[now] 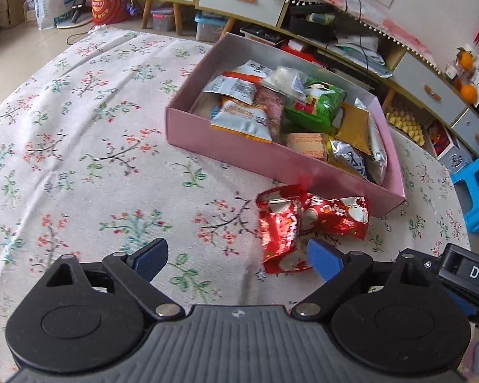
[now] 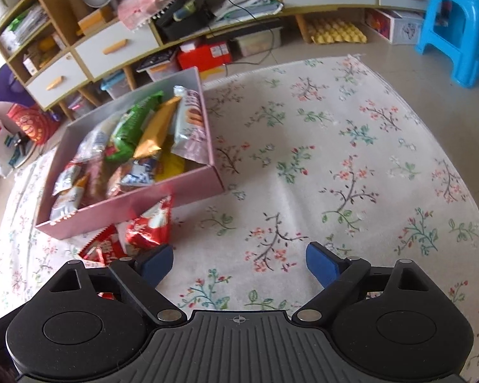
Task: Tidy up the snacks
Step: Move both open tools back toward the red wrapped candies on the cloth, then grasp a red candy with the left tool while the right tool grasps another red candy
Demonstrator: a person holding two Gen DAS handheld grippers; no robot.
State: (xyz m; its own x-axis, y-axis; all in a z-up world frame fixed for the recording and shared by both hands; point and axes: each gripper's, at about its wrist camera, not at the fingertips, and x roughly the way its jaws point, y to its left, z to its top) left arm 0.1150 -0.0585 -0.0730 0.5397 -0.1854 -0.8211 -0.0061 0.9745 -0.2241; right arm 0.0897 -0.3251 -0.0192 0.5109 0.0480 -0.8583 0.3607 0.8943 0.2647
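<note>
My left gripper [image 1: 238, 260] hangs over the floral tablecloth [image 1: 89, 146] with its jaws spread wide and nothing between them. Its blue pad [image 1: 324, 260] on the right side sits in front of the lower edge of the red snack packet [image 1: 298, 223]; whether it touches the wrapper I cannot tell.

That crumpled red packet lies on the cloth just outside the pink box [image 1: 239, 146], against the box's near long wall and close to its right-hand corner. Inside the box are the other snacks: a green packet [image 1: 316, 105] near the middle, a mustard-yellow pouch [image 1: 353, 127] beside it, and silver-and-orange packets [image 1: 239, 118] toward the left end.

My right gripper [image 2: 238, 263] is also wide open and empty, over bare cloth to the right of the pink box [image 2: 163, 198]. From here the red packet [image 2: 150, 226] leans against the box's near wall, next to the gripper's left pad [image 2: 156, 263].
</note>
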